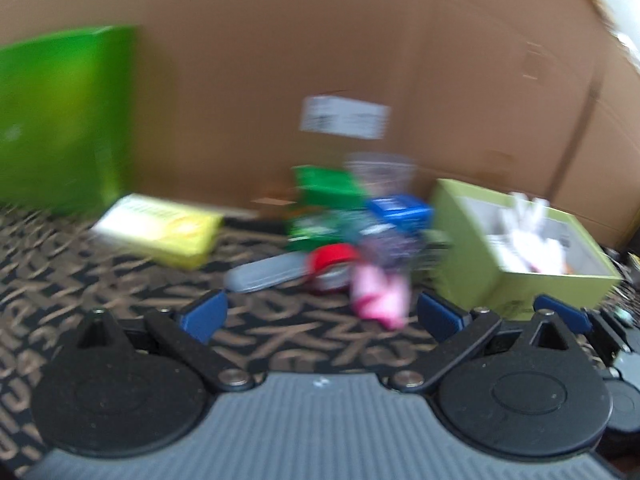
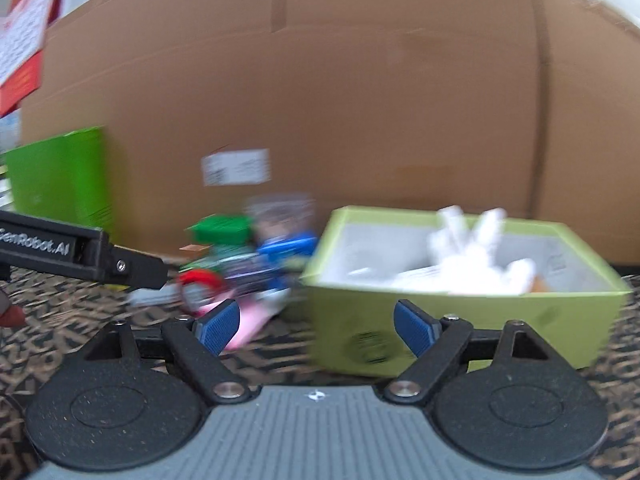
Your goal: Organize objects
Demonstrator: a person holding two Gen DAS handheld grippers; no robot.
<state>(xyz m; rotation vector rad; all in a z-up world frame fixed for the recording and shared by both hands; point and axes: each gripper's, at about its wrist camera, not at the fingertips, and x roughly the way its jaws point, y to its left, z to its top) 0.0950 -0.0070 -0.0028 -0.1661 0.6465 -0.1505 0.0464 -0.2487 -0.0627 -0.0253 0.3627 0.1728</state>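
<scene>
Both views are blurred by motion. A pile of small things lies on the patterned carpet: a red tape roll (image 1: pixel 332 264) (image 2: pixel 200 284), a pink item (image 1: pixel 380 296) (image 2: pixel 248 324), a blue box (image 1: pixel 400 208) (image 2: pixel 288 248), a green packet (image 1: pixel 324 188) (image 2: pixel 224 228) and a grey flat piece (image 1: pixel 264 276). To their right, an open light-green box (image 1: pixel 472 264) (image 2: pixel 440 320) holds white things (image 1: pixel 528 236) (image 2: pixel 472 256). My left gripper (image 1: pixel 320 316) is open and empty, short of the pile. My right gripper (image 2: pixel 318 328) is open and empty, close in front of the light-green box's left corner.
A big cardboard box (image 1: pixel 320 60) (image 2: pixel 320 100) walls off the back. A tall green box (image 1: pixel 60 120) (image 2: pixel 60 176) stands at the left, with a flat yellow box (image 1: pixel 160 232) lying beside it. The left gripper's black body (image 2: pixel 80 256) reaches in from the left.
</scene>
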